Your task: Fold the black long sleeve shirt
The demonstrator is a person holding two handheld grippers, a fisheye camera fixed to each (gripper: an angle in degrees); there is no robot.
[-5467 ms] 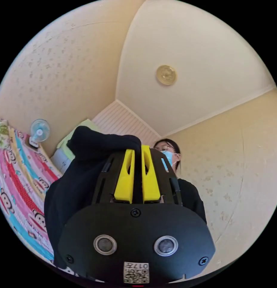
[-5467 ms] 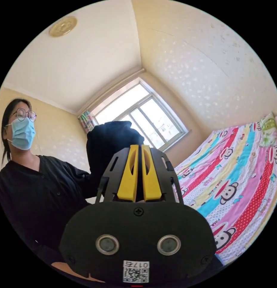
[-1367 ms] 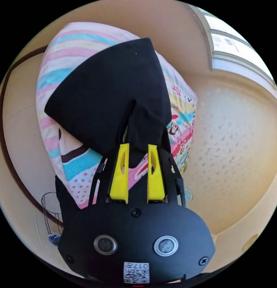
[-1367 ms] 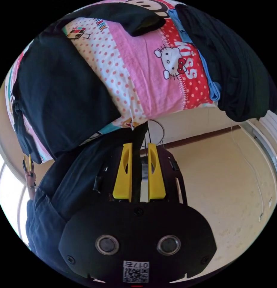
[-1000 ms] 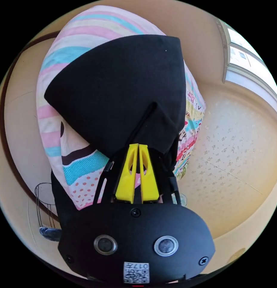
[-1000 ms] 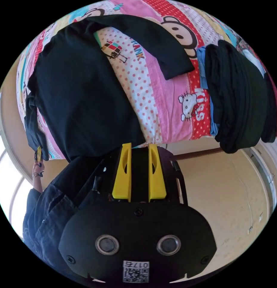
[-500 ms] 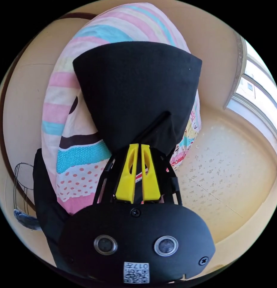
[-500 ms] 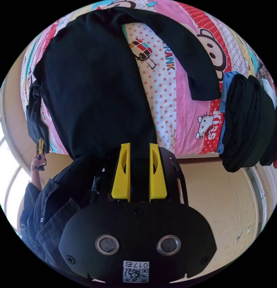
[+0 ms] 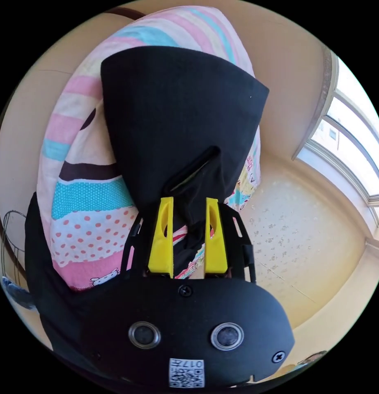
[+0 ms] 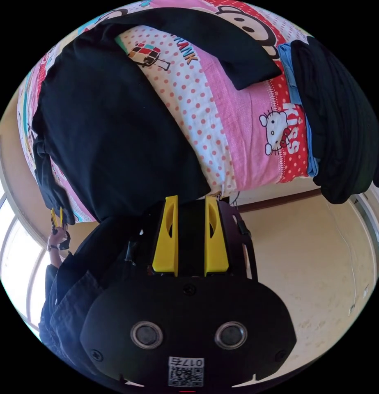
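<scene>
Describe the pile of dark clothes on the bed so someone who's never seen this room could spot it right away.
Start at the bed with the pink cartoon sheet. The black long sleeve shirt lies spread flat across it; follow its outstretched sleeve to the cuff. Just past it, at the bed's edge, sits the pile of dark clothes: folded layers, bulky rather than flat, with one blue piece in it.

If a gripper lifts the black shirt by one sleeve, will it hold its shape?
Probably not. The black shirt lies limp on the bedsheet, its sleeve drooping over the edge between the open left gripper jaws, so it would likely sag and unfold.
</scene>
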